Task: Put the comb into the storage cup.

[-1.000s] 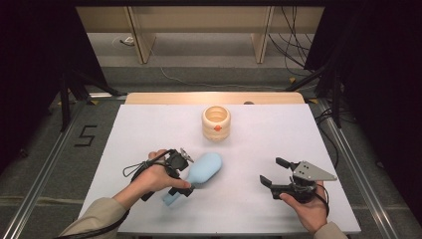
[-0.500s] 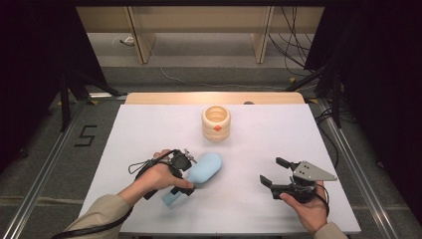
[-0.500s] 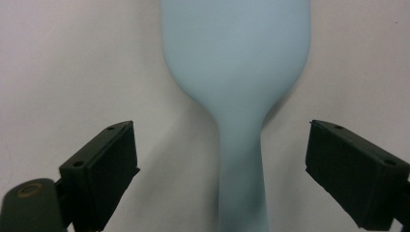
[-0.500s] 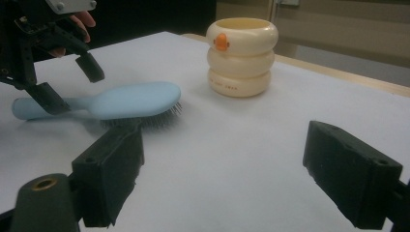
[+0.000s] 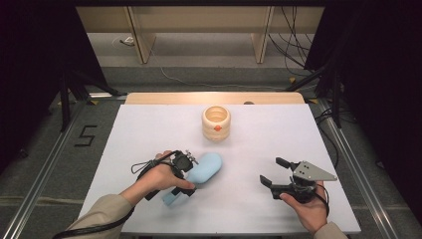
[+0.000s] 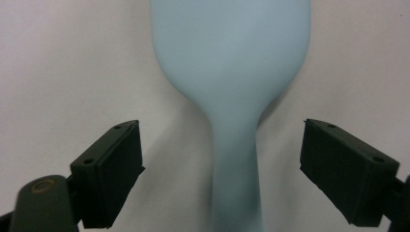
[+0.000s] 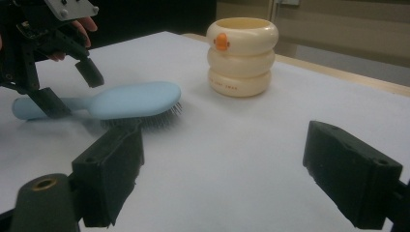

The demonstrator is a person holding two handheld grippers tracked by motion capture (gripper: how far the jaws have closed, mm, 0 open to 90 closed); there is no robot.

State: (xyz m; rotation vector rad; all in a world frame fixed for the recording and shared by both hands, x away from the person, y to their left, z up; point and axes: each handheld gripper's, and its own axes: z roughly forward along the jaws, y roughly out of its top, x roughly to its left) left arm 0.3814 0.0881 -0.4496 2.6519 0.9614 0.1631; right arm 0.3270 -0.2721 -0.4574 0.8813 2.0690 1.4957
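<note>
The left claw has just been narrowing around the handle of the light-blue hairbrush, which lies bristles-down on the white surface between the 2 pads, not yet touched: a grasp seems imminent. The right claw rests wide and empty. Beyond both claws, the cream ringed cup appears empty.
</note>
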